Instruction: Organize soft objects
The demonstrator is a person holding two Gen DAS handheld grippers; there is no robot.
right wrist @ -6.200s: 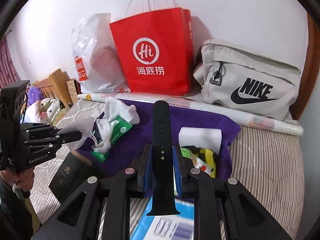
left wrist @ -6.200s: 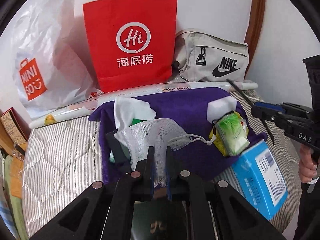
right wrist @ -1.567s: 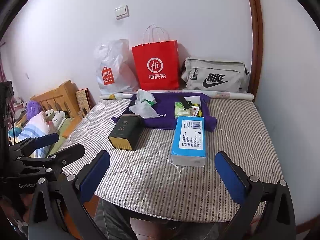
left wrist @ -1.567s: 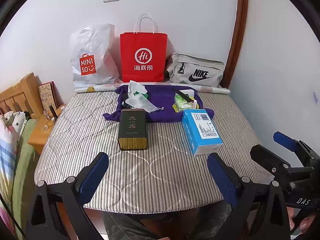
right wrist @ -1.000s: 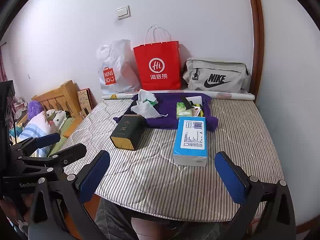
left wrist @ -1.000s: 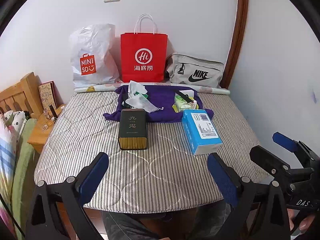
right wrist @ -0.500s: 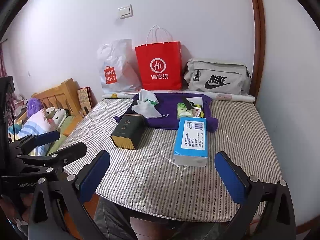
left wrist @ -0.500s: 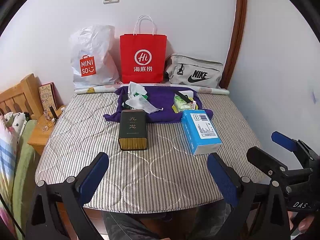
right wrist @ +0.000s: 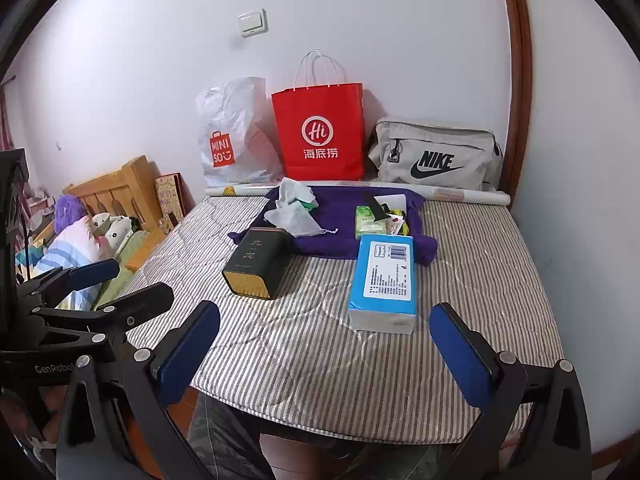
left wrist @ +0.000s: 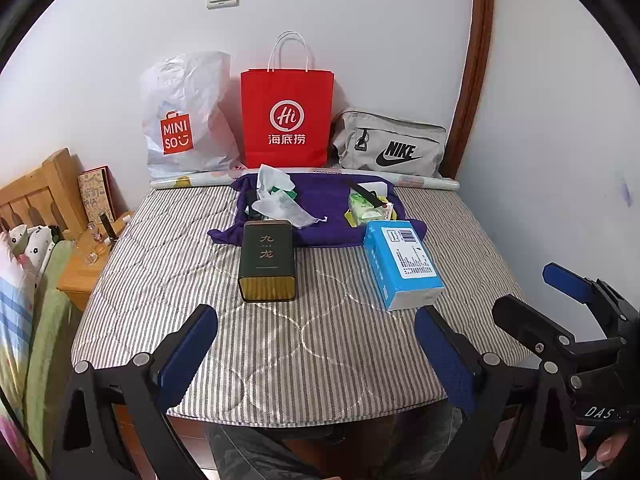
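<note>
A purple cloth [left wrist: 324,208] lies at the far side of the striped mattress [left wrist: 200,264]. On its left are a white mesh pouch [left wrist: 286,208] and a white tissue pack [left wrist: 272,179]. On its right are a green wipes pack [left wrist: 362,210] with a black strap [left wrist: 366,193] across it. My left gripper [left wrist: 316,350] is open and empty, held back over the near edge. My right gripper [right wrist: 326,344] is open and empty too, also at the near edge. The cloth [right wrist: 344,216] and pouch [right wrist: 294,218] show in the right wrist view as well.
A dark green tin [left wrist: 267,260] and a blue box [left wrist: 402,262] lie in front of the cloth. A Miniso bag [left wrist: 184,120], a red paper bag [left wrist: 286,118] and a grey Nike bag [left wrist: 390,148] stand against the wall. A wooden headboard [left wrist: 32,192] is at left.
Six seconds ago my left gripper was shut on the mesh pouch and my right on the black strap; both items now lie on the cloth and both grippers are open, pulled back.
</note>
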